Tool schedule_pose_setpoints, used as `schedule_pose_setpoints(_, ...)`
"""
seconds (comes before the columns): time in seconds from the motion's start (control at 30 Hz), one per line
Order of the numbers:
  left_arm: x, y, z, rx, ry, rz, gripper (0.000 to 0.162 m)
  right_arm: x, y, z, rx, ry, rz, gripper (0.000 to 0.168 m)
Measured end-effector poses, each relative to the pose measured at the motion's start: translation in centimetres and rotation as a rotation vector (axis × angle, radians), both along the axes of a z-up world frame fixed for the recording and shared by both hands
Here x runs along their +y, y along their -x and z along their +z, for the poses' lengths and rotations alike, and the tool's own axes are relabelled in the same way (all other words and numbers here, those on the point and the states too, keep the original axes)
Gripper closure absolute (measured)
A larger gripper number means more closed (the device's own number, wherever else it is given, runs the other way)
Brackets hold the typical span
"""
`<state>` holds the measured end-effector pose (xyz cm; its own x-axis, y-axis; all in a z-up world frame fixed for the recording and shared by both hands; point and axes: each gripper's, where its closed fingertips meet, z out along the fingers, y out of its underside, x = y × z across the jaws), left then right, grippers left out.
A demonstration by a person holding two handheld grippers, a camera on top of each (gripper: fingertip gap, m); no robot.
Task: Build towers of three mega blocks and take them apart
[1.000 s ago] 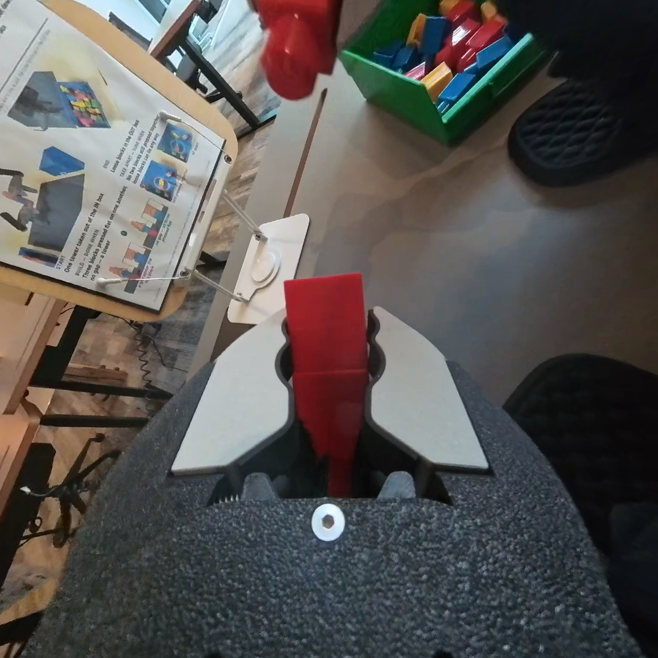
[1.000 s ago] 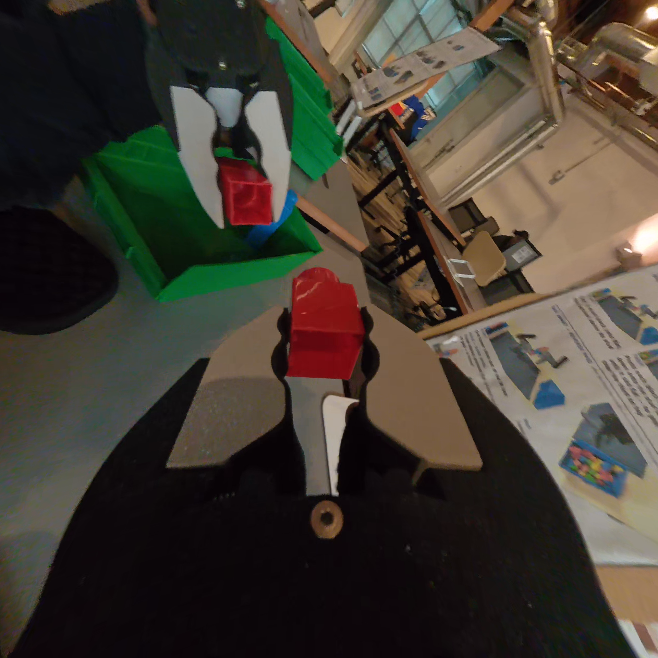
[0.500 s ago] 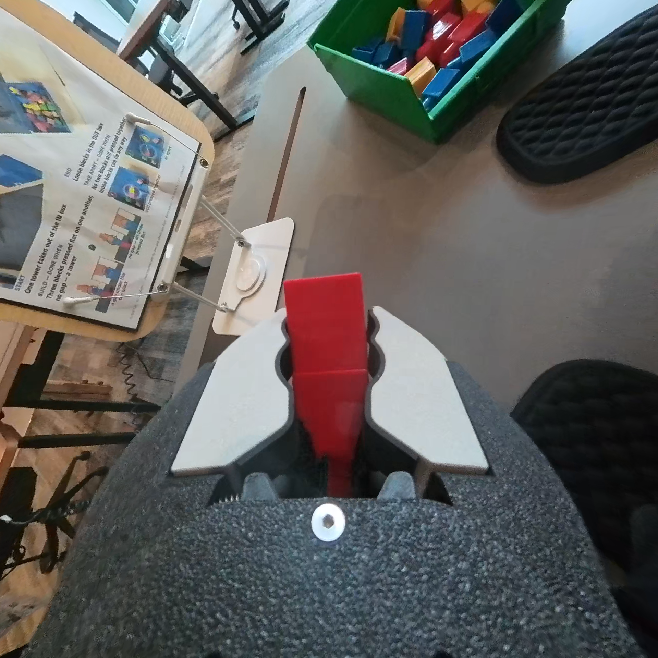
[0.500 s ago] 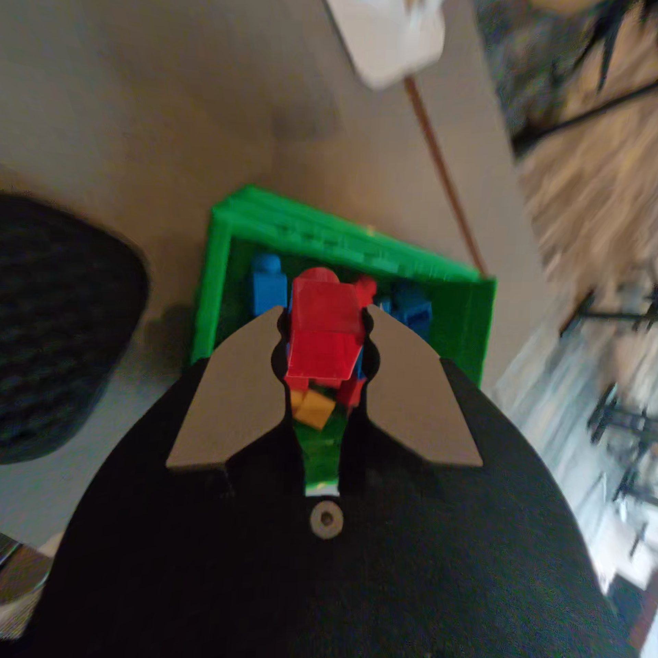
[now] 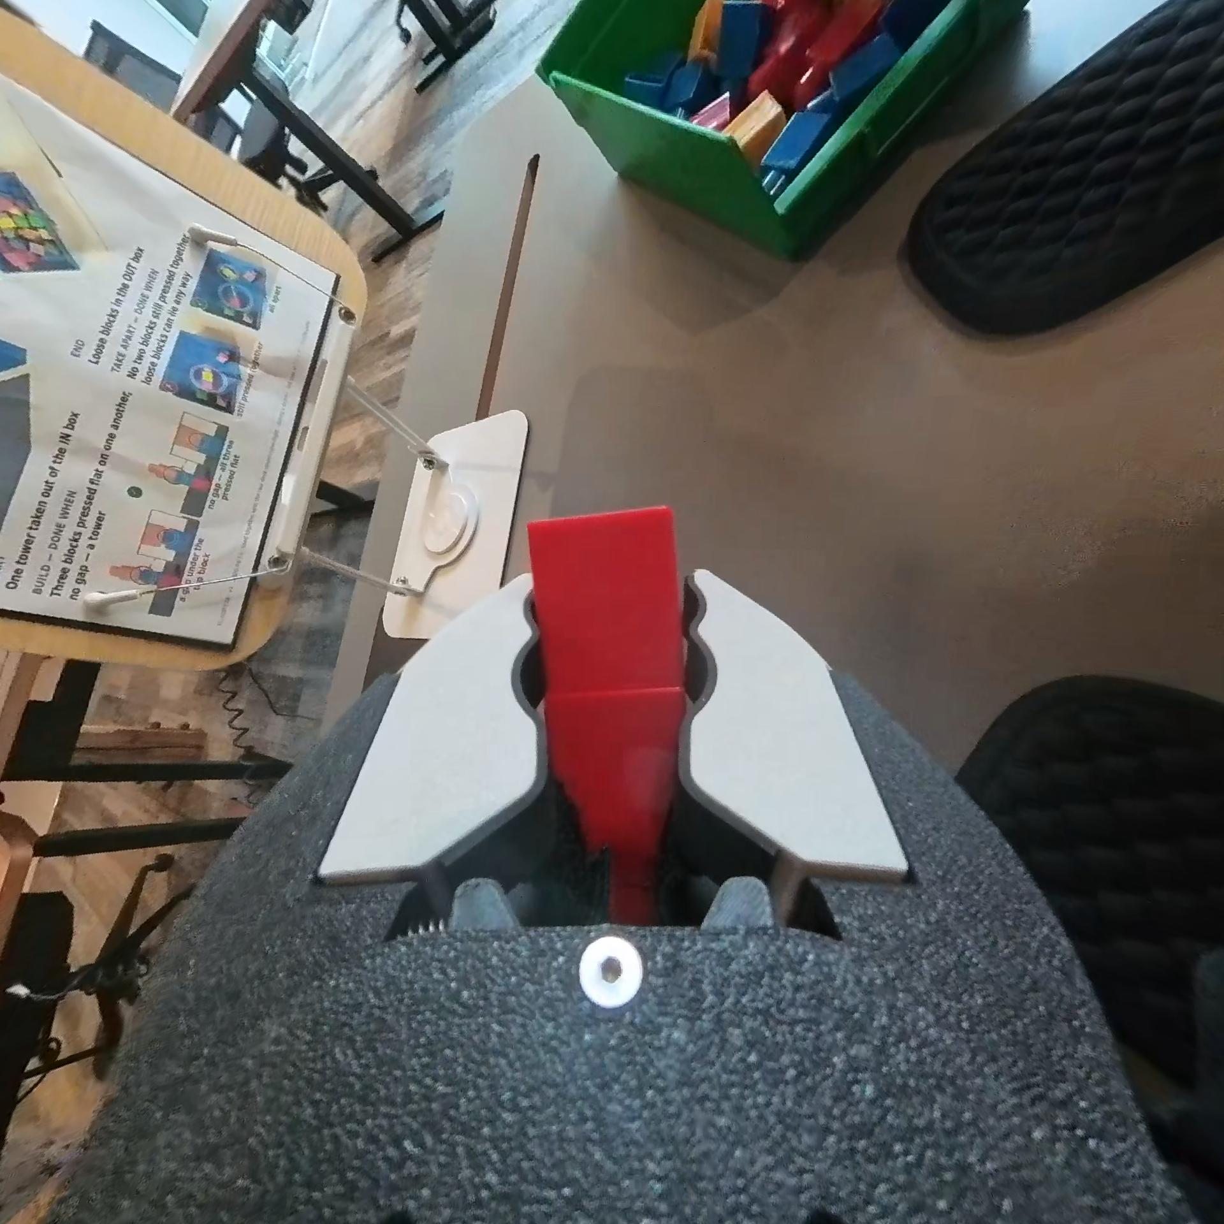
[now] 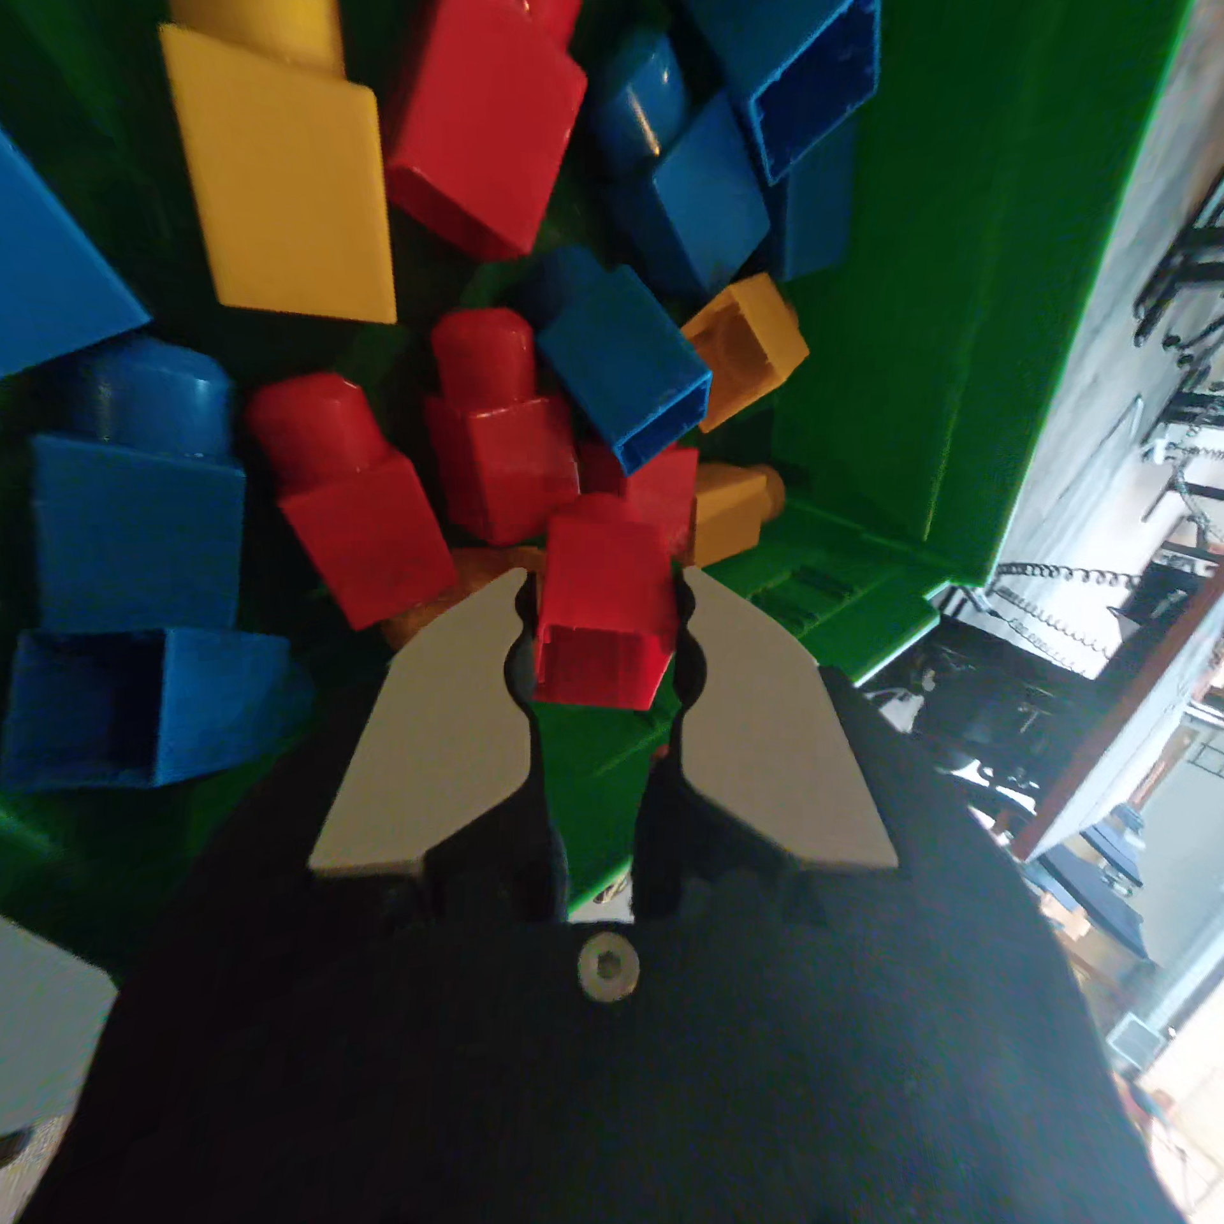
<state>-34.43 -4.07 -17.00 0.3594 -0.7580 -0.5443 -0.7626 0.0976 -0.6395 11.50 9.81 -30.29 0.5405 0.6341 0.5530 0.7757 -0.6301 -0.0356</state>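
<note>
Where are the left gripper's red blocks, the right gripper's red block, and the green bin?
red blocks (image 5: 606,609), left wrist view, flat side.
red block (image 6: 606,596), right wrist view, side face.
green bin (image 5: 689,159), left wrist view, outer wall.

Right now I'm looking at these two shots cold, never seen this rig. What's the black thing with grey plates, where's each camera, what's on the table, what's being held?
No robot arm here: a person holds a two-finger gripper in each hand, and each carries a wide-angle camera looking forward along its fingers. The black body with grey plates is that gripper seen from behind.

Left wrist view: the left gripper is shut on two stacked red blocks above a grey table. On the table are a green bin of loose blocks, two black pads, and a white stand base holding an instruction sheet.

Right wrist view: the right gripper is shut on a single red block, low inside a green bin, over loose red, blue and yellow blocks.
</note>
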Motion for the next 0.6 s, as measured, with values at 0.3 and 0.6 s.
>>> schedule_pose_setpoints(0.3,0.7,-0.4,-0.8,0.032,0.022,0.010,0.123,-0.4,0.5,-0.5,0.055,0.002,-0.029,0.114)
schedule_pose_setpoints(0.6,0.5,1.3,0.0,-0.018,-0.004,0.051,0.123,0.3,9.8,10.9,0.377,-0.418,0.184,0.107)
